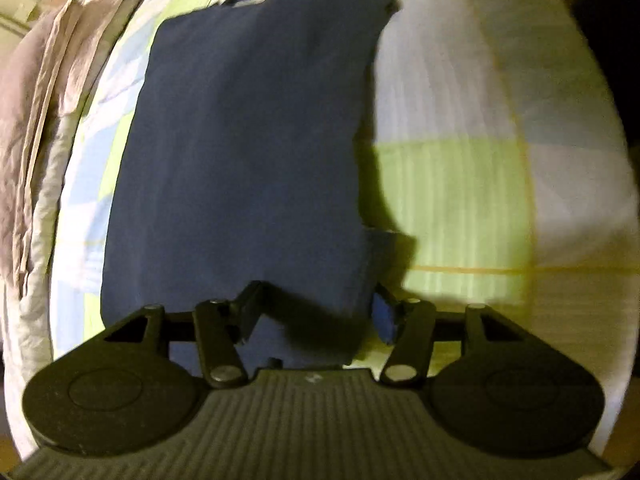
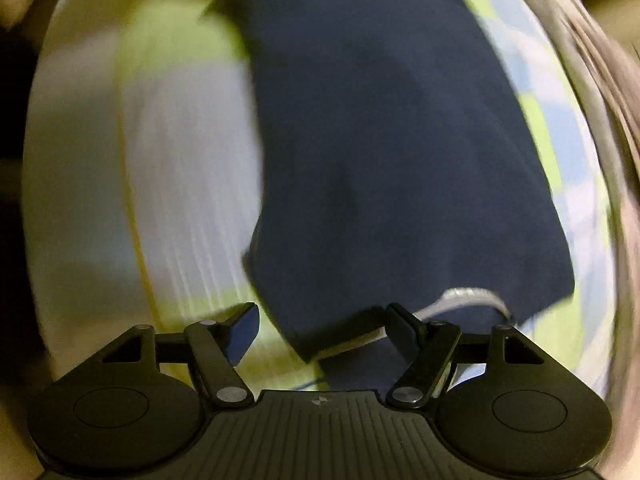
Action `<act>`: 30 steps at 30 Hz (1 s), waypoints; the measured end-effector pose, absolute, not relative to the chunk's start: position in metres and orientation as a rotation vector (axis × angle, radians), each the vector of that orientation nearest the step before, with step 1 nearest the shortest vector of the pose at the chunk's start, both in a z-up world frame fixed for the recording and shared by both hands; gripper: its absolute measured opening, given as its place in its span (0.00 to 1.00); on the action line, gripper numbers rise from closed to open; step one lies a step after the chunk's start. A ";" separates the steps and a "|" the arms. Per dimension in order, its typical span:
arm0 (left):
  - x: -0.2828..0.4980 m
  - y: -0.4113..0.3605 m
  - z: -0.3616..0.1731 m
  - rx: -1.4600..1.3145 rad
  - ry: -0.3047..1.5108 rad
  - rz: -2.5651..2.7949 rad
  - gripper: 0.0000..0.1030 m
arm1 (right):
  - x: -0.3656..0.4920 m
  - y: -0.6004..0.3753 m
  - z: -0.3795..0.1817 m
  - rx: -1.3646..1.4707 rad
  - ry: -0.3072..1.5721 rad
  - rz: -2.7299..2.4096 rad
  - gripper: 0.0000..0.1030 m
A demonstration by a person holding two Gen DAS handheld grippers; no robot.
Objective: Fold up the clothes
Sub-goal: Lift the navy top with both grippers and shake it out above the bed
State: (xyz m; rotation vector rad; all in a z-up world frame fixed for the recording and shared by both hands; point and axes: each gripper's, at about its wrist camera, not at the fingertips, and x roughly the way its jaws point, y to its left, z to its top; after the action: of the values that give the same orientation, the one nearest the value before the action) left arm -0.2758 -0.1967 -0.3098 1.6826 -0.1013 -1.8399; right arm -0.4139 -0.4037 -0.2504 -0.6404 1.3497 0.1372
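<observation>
My left claw (image 1: pixel 316 312) and right claw (image 2: pixel 322 328) both hang open over opposite ends of the navy garment (image 1: pixel 248 152), lying seemingly half-folded on the checked bedspread (image 1: pixel 460 184); next, pinch both ends.

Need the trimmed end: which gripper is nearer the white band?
Right. The band lies just beyond the fingers of the right gripper; the left gripper sits at the other end of the garment.

Both views are taken from the wrists, angled steeply down, close over the bed. The navy garment (image 1: pixel 240 152) (image 2: pixel 392 152) on the checked bedsheet (image 1: pixel 460 192) (image 2: pixel 180 160) is shared, seen from opposite ends.
</observation>
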 end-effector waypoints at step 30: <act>-0.139 -0.562 -0.111 0.970 0.173 -1.544 0.07 | -0.270 -0.673 -0.002 -0.551 0.828 -0.434 0.00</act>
State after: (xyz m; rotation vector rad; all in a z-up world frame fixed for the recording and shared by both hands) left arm -0.1386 -0.5624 -0.1113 0.9701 0.1725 -1.5444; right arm -0.2700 -0.6729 -0.0022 -0.5511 0.8280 -0.4337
